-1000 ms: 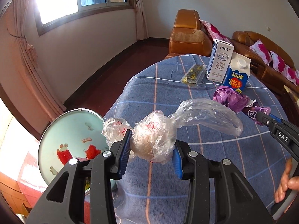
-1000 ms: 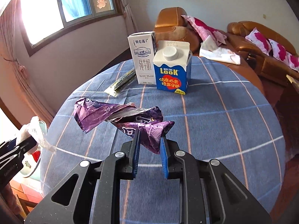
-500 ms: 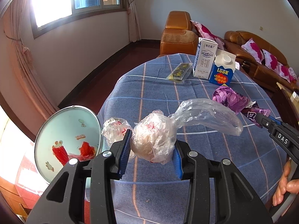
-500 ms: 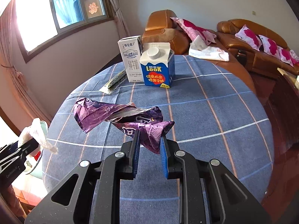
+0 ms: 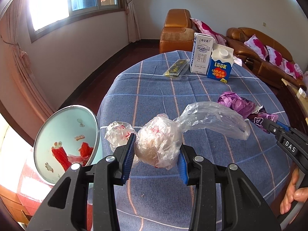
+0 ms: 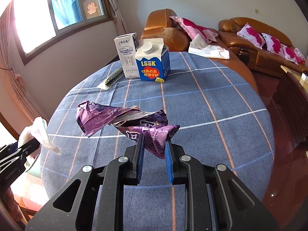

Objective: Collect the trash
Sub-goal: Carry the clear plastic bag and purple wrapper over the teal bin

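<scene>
While both hands are up over the table [image 6: 221, 100], each one's got a piece of trash pinched tight: the left gripper [image 5: 156, 152] is clamped on a balled-up clear plastic bag [image 5: 159, 144] with red print on it, and the loose tail of that bag sticks out past the fingers toward the right. Right gripper [image 6: 154, 152] is squeezing a crumpled purple foil wrapper [image 6: 123, 119], which hangs in the air above the blue checked tablecloth, with most of it fanning out to the left of the jaws. Over at the far edge of the table, the white milk carton [image 6: 127, 55] and the blue LOOK carton [image 6: 152, 61] stand upright and look like they're touching each other, and a flat green snack packet [image 5: 176, 69] lies just to the left of them. Off the near left edge of the table, lower down, sits a round bin [image 5: 67, 144] with a pale blue inside and some red scraps already in it. You can also spot a bit of the person's hand [image 5: 292, 194] on the right gripper's handle at the corner of the left camera's view.
</scene>
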The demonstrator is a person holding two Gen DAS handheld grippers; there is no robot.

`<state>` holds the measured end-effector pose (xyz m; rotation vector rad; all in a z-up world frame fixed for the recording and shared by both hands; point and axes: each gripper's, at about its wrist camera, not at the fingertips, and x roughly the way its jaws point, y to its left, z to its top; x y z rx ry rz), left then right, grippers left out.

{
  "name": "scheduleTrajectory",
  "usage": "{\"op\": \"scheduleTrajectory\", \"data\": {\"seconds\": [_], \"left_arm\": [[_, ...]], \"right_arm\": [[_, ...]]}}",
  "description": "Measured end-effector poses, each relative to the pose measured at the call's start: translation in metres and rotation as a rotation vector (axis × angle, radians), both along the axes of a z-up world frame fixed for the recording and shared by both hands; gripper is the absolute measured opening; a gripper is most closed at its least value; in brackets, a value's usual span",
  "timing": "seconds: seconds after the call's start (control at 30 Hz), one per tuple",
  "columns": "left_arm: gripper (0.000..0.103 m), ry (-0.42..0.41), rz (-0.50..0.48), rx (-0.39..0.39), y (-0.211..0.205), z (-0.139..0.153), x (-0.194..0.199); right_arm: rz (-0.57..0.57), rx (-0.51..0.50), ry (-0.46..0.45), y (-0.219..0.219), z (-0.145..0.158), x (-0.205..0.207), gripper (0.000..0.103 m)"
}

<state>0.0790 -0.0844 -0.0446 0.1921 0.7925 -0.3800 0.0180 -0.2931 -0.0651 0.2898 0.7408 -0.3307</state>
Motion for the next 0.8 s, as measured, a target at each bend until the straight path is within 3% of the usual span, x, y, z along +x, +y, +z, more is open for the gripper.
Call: {"op": "scheduleTrajectory", "data": {"seconds": [0.33, 0.8], "left_arm": [[0.039, -0.001, 0.047, 0.012, 0.038, -0.005, -0.015], [0.039, -0.017, 0.189, 0.017, 0.118, -0.005, -0.022]], "right_arm": [[0.057, -0.021, 0.0, 0.035, 0.001, -0.007, 0.021], [0.245, -0.033, -0.007, 0.122, 0.003, 0.009, 0.021]]}}
